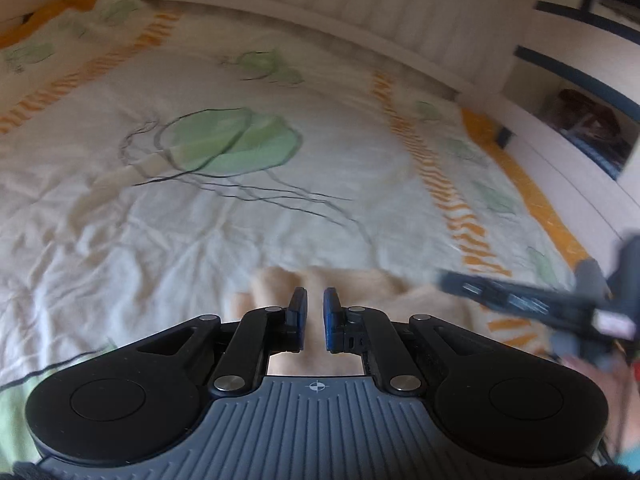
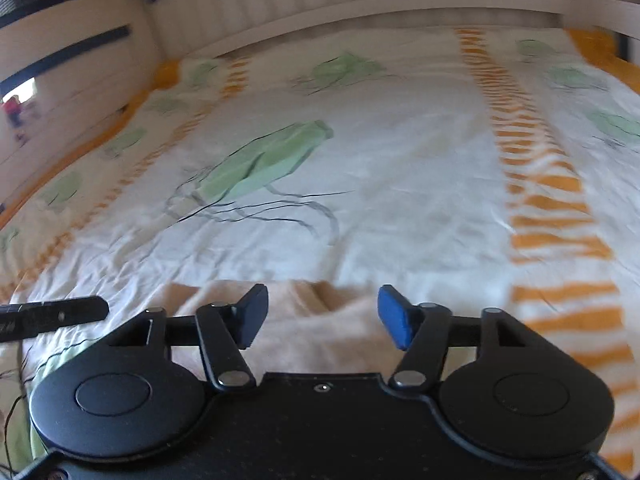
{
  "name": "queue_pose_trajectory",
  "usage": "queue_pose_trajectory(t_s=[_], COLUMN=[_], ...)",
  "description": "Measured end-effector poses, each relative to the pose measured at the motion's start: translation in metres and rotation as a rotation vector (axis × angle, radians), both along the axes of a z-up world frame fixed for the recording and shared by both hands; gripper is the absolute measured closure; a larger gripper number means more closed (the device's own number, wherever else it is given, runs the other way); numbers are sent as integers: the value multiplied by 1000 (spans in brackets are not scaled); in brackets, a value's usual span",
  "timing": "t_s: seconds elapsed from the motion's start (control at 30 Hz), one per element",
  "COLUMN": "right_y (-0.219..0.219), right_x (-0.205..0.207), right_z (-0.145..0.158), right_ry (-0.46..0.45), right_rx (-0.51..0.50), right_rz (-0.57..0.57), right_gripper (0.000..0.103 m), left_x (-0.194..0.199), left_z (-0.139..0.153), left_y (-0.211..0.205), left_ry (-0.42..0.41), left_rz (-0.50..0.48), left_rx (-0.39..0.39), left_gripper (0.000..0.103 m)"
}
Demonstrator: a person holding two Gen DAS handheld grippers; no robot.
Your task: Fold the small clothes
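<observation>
A small cream-coloured garment (image 1: 360, 284) lies on the bed, close under both grippers; it also shows in the right wrist view (image 2: 320, 320). My left gripper (image 1: 315, 300) hovers over its near part with a narrow gap between the jaws and nothing held. My right gripper (image 2: 322, 308) is wide open over the garment, empty. The right gripper (image 1: 540, 300) shows blurred at the right of the left wrist view. The left gripper's finger (image 2: 60, 314) pokes in at the left of the right wrist view.
The bed is covered by a white duvet (image 1: 240, 220) with green leaf prints and orange striped bands (image 2: 552, 208). A white slatted headboard (image 1: 360, 0) runs along the far side. White shelving with dark-blue edges (image 1: 580, 80) stands at the side.
</observation>
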State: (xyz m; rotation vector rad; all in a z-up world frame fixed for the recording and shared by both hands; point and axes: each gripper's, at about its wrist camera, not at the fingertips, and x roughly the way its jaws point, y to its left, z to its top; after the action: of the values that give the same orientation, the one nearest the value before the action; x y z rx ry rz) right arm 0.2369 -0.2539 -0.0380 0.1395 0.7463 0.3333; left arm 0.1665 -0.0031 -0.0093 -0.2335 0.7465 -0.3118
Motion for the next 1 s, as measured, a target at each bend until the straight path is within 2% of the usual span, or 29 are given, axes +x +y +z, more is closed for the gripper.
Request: queue_pose_trajectory(t_s=[0.07, 0.13, 0.23, 0.3, 0.37, 0.43, 0.47, 0.57, 0.67, 0.73, 0.8, 0.83, 0.9, 0.93, 1.0], right_y=[9, 22, 31, 35, 36, 36, 36, 42, 47, 48, 43, 38, 28, 21, 11], right_x=[12, 23, 32, 37, 41, 47, 50, 58, 69, 72, 70, 67, 57, 48, 31], right_z=[-5, -14, -29, -34, -39, -40, -38, -30, -39, -46, -43, -38, -25, -16, 0], right_ry=[11, 28, 83, 114, 136, 151, 151, 117, 132, 149, 141, 125, 73, 37, -10], right_rx=[-11, -45, -50, -44, -39, -25, -23, -36, -56, -53, -27, -8, 13, 19, 17], right_rz=[49, 97, 136, 146, 151, 156, 157, 158, 159, 156, 142, 126, 77, 42, -3], right_gripper=[41, 41, 46, 54, 54, 68, 85, 85, 85, 83, 72, 64, 29, 23, 20], left_x=[-3, -3, 2, -4, -4, -1, 1, -1, -5, -4, -2, -2, -2, -3, -8], left_z=[-5, -20, -51, -58, -56, -55, -55, -54, -55, -54, -54, -53, -50, -48, -42], left_y=[-10, -18, -21, -17, -17, -14, -13, -11, -14, -16, -16, -15, -14, -14, -16], left_ry=[9, 28, 108, 79, 72, 80, 85, 88, 82, 82, 86, 90, 91, 88, 66], left_rz=[-45, -62, -76, -79, -94, -92, -87, -78, -70, -67, -65, -65, -75, -74, -50], left_rx=[10, 52, 108, 96, 110, 98, 88, 74, 80, 87, 82, 78, 64, 61, 90], left_gripper=[94, 94, 95, 94, 95, 95, 95, 95, 94, 94, 93, 92, 81, 72, 70])
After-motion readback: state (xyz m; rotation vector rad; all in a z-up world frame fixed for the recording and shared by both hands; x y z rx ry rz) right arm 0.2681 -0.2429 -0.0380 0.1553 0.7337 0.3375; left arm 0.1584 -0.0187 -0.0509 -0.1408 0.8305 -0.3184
